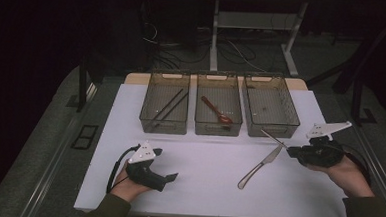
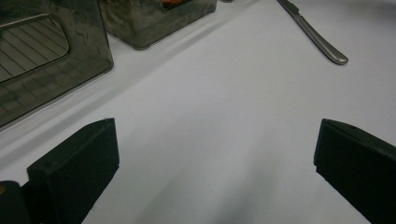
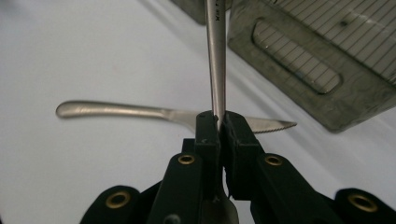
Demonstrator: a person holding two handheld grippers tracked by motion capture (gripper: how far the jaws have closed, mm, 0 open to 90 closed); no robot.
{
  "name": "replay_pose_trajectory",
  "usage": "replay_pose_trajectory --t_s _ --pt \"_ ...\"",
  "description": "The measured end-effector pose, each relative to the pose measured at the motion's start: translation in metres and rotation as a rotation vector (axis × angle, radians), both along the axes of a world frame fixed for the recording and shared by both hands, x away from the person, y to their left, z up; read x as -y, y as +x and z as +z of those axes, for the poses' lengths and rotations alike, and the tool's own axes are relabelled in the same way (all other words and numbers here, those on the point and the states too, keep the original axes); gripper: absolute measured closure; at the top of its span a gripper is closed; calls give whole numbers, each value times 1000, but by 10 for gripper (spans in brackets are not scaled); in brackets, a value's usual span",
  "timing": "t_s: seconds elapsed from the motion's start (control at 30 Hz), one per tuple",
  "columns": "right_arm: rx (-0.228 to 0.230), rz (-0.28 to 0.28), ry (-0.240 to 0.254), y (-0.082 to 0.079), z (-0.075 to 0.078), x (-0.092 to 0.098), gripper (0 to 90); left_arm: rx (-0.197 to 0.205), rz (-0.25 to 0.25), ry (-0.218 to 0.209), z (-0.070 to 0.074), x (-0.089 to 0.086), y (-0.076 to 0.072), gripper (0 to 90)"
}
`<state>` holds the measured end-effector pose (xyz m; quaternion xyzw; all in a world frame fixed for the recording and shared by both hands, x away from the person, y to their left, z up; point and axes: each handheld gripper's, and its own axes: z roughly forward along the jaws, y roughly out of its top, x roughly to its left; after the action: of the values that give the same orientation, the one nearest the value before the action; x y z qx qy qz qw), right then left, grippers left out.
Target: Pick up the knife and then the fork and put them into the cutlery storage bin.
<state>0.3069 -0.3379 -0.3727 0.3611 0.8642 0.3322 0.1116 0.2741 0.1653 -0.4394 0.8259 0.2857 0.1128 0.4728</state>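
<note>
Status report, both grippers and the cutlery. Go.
Right gripper shut on a steel utensil, near right bin. Left gripper open, idle. Knife on table, clear.

Dim room, lit worktop

A white worktop stood on grey floor; beyond its far edge, cables tangled around white desk legs.

The left gripper rests low with fingers spread wide, while the right gripper has fingers pinched together.

Only lettering I can spot is some tiny stamped marking on the slim steel utensil handle, just above the black fingertips, too small to read.
</note>
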Motion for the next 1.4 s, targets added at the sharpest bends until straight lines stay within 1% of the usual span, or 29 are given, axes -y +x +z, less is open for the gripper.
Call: replay_pose_trajectory --t_s 0.07,0.2,0.47,0.67,0.8,0.87,0.97,1.03,1.07,1.2,1.27,1.3,1.4 --pt "4 -20 14 4 1 0 837 1 0 -1 0 0 0 0" --pt "15 -59 25 10 5 -1 837 2 -1 -2 0 0 0 0" --pt "42 -116 35 25 13 -5 837 1 5 -10 0 -1 0 0" --pt "64 -157 39 40 21 -7 837 0 0 -13 0 -1 0 0" --pt "68 -189 35 55 29 -9 837 0 -4 -15 1 0 1 0" --pt "77 -204 23 64 32 -11 837 -1 -7 -12 1 0 1 0" --pt "69 -224 26 78 34 -12 837 0 -4 -20 1 0 1 0" --pt "64 -236 21 88 33 -13 837 1 -4 -20 1 0 1 0" --pt "55 -245 22 92 33 -14 837 2 -5 -20 1 0 1 0" --pt "50 -254 9 112 27 -18 837 -1 -5 -22 1 0 1 0" --pt "32 -266 -2 121 24 -20 837 0 -6 -22 1 0 1 0" --pt "31 -273 -6 126 23 -20 837 0 -7 -22 1 0 1 0" --pt "27 -282 -2 138 18 -22 837 0 -8 -23 1 0 1 0"
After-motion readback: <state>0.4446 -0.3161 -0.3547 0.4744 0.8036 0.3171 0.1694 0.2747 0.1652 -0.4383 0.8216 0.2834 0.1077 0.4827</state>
